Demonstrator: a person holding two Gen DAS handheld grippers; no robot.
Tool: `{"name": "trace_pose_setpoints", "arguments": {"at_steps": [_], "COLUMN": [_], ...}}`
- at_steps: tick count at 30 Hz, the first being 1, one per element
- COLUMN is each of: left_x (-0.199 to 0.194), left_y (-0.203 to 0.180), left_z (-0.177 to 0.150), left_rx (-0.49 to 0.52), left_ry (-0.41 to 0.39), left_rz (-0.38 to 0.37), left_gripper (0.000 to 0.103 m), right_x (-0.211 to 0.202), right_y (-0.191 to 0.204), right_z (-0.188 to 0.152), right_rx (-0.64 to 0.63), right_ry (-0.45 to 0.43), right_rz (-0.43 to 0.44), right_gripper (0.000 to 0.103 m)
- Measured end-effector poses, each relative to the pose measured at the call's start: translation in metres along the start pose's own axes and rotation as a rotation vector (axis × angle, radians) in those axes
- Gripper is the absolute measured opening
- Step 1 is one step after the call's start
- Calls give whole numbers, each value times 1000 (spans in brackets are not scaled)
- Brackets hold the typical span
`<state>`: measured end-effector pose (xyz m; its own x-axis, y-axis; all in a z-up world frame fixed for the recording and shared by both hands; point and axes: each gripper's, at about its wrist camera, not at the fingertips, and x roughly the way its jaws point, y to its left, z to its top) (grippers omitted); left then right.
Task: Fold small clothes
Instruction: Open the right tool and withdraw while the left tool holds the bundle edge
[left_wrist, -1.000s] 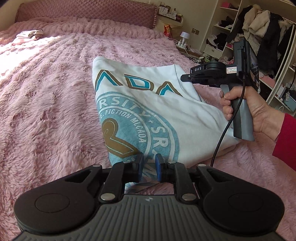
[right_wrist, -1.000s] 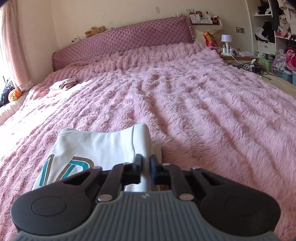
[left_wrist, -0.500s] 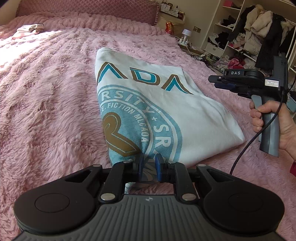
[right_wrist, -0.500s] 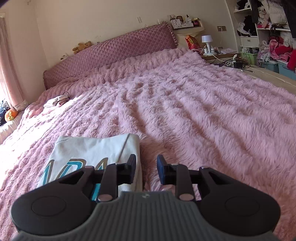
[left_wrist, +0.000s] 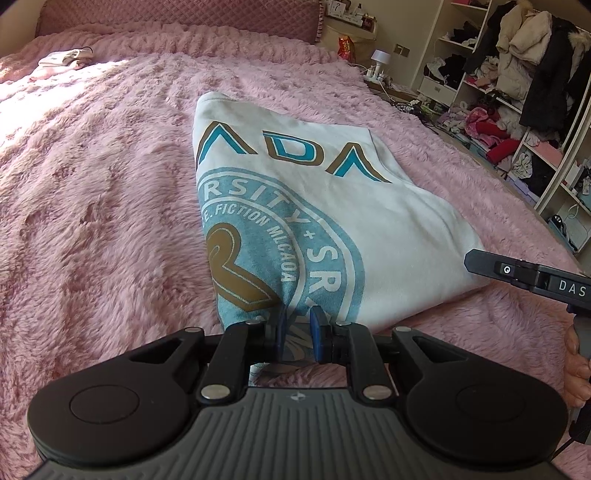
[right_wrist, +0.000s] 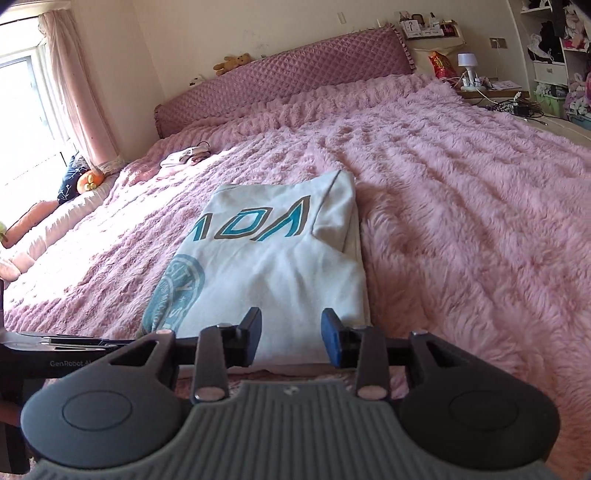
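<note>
From the left wrist, the left gripper (left_wrist: 298, 334) pinches the near edge of the white printed T-shirt (left_wrist: 332, 221), folded flat on the fluffy pink bedspread (left_wrist: 92, 203); the fold looks nearly finished. From the right wrist, the right gripper (right_wrist: 291, 341) hovers at the shirt's near edge, jaws opening, nothing between them; next it likely needs a fresh hold on soft, limp cotton.

A lived-in home bedroom: a wide bed under a fluffy pink blanket (right_wrist: 461, 192), a quilted mauve headboard (right_wrist: 295, 74) topped with a teddy bear (right_wrist: 232, 62), a curtained window (right_wrist: 22, 96), and open wardrobe shelves (left_wrist: 517, 92) crowded with clothes.
</note>
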<state>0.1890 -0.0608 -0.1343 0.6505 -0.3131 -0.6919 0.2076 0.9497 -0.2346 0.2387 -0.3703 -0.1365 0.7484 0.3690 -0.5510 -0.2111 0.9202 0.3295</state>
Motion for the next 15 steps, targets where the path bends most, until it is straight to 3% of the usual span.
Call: {"name": "trace_pose_setpoints", "arguments": {"at_steps": [11,15], "left_x": [0,-19], "left_y": [3,-6], "left_z": [2,15], "left_rx": [-12,30], "left_ry": [5,-51], "left_rz": [-13,-20], "left_gripper": [20,23], "right_x": [14,-1], "right_y": [-15,-8], "right_z": [-9,14], "right_rx": [51,50], "right_ry": [41,-47], "right_rz": [-11,44], "right_gripper": [27,35]}}
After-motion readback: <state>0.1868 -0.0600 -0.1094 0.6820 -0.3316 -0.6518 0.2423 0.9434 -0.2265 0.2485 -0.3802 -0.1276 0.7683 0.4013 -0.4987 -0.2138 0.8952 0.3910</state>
